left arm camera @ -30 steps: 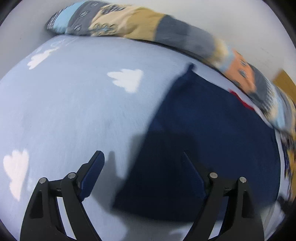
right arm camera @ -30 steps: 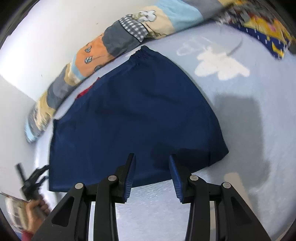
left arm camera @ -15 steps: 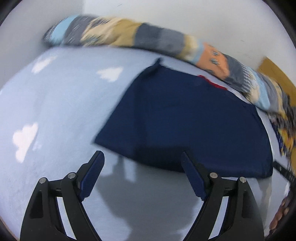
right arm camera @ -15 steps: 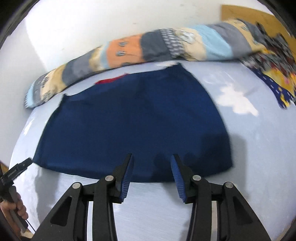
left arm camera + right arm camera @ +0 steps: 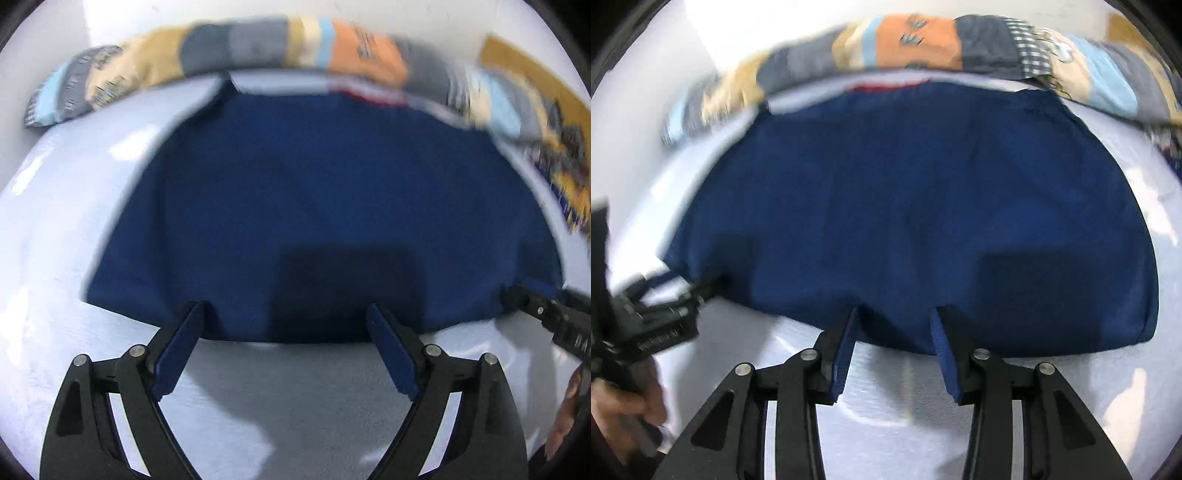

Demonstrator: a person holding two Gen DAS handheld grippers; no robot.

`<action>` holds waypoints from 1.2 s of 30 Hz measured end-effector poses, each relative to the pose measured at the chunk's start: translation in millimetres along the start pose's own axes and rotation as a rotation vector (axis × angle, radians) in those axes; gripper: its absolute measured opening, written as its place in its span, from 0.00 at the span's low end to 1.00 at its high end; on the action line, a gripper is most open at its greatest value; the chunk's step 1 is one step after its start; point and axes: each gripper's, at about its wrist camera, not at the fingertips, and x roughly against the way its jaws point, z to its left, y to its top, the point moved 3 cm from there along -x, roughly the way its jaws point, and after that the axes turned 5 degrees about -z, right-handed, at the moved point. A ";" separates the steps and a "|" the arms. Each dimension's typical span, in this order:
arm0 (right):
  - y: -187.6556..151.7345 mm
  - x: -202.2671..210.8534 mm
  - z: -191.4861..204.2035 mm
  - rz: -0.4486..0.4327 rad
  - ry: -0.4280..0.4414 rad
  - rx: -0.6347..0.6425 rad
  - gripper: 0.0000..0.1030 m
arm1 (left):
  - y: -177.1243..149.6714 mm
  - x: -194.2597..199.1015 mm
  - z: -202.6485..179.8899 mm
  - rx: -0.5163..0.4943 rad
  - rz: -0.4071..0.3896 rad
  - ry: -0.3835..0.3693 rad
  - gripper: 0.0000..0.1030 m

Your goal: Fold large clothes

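A large navy blue garment (image 5: 325, 199) lies flat on a pale blue bed sheet (image 5: 280, 398), also in the right wrist view (image 5: 923, 206). My left gripper (image 5: 286, 314) is open wide, fingertips at the garment's near hem. My right gripper (image 5: 895, 319) is open with a narrower gap, its fingertips at the near hem. Each gripper shows in the other's view: the right one (image 5: 546, 317) at the hem's right corner, the left one (image 5: 661, 306) at its left corner. A red strip (image 5: 886, 86) shows at the garment's far edge.
A long patchwork bolster (image 5: 258, 48) lies along the far wall behind the garment, also in the right wrist view (image 5: 960, 40). A patterned blue and yellow cloth (image 5: 561, 177) lies at the right. White cloud prints mark the sheet (image 5: 129, 147).
Both grippers have swung to face the garment squarely and come closer to its near hem. Their openings look unchanged.
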 end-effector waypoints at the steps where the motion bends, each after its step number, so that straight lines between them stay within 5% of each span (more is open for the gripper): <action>1: 4.0 7.3 -6.8 -0.021 0.017 -0.044 0.42 | 6.1 10.9 12.2 0.037 -0.030 -0.003 0.88; 5: 8.0 27.7 -63.4 -0.057 0.068 -0.289 0.46 | 10.6 18.4 67.6 0.207 -0.019 0.001 0.88; 12: -35.3 52.7 -164.5 -0.073 0.179 -0.775 0.46 | -23.7 -2.5 148.5 0.667 0.158 -0.109 0.88; 19: -66.5 55.1 -208.1 -0.085 0.173 -0.989 0.47 | -40.2 9.3 158.6 0.734 0.154 -0.157 0.88; 25: -70.6 34.6 -212.4 -0.082 0.186 -1.040 0.47 | -36.3 -3.7 161.4 0.776 0.135 -0.199 0.88; 34: -28.9 1.2 -215.6 -0.231 0.259 -1.032 0.58 | -6.7 -27.3 153.6 0.741 0.015 -0.205 0.94; 36: -20.4 -5.2 -213.5 -0.241 0.301 -1.000 0.50 | 3.4 -30.2 144.0 0.686 -0.035 -0.177 0.90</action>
